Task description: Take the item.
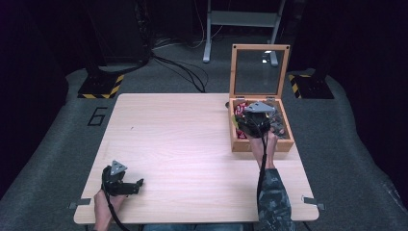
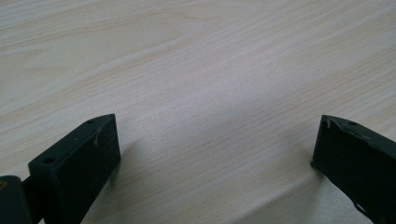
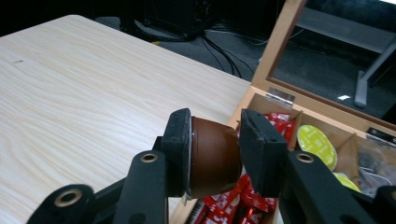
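A brown coffee capsule [image 3: 215,156] sits clamped between the two black jaws of my right gripper [image 3: 215,149], which is shut on it just above the left part of the open wooden box [image 1: 260,144]. In the high view that right gripper [image 1: 252,122] hangs over the box's left compartments. The box lid [image 1: 259,70] with its glass pane stands upright. Inside the box lie red packets [image 3: 252,198] and yellow-topped capsules [image 3: 317,142]. My left gripper [image 1: 137,185] rests low at the table's near left, its jaws wide apart over bare wood [image 2: 210,130], holding nothing.
The light wooden table [image 1: 183,139] stretches between the two grippers. Beyond its far edge lie cables [image 1: 187,72], a metal stand [image 1: 240,21] and yellow-black striped bases [image 1: 103,86] on grey floor.
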Demonstrator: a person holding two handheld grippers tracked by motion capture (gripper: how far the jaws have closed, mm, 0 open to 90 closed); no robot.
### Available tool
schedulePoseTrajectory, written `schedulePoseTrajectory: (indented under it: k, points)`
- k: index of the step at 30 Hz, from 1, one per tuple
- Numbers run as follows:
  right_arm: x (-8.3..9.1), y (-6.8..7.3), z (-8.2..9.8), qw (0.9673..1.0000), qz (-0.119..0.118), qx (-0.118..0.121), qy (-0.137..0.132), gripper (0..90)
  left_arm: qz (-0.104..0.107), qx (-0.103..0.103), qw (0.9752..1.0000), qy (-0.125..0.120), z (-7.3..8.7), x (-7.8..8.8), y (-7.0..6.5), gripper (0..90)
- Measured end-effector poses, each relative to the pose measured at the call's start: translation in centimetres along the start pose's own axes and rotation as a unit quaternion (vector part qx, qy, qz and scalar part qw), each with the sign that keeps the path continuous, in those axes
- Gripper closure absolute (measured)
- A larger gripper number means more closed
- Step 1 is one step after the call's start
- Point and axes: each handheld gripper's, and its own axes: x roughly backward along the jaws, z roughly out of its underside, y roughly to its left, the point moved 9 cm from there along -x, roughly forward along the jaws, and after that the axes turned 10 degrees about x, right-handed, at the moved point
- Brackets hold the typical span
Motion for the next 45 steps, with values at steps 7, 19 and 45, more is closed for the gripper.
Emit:
schedulePoseTrajectory:
  k: [7,19,45]
  points:
    - [-0.6,1.2,-0.6,0.9999,-0.012,0.004,-0.003,63.7,0.000,0.000,1.0000,0.000,0.0,0.0,0.0,0.6]
    - [-2.0,3.7,-1.2,0.9992,-0.038,0.012,-0.008,63.6,0.000,0.000,1.0000,0.000,0.0,0.0,0.0,0.6]
    - [-5.6,8.1,-0.9,0.9959,-0.091,0.002,0.000,63.6,0.000,0.000,1.0000,0.000,0.0,0.0,0.0,0.6]
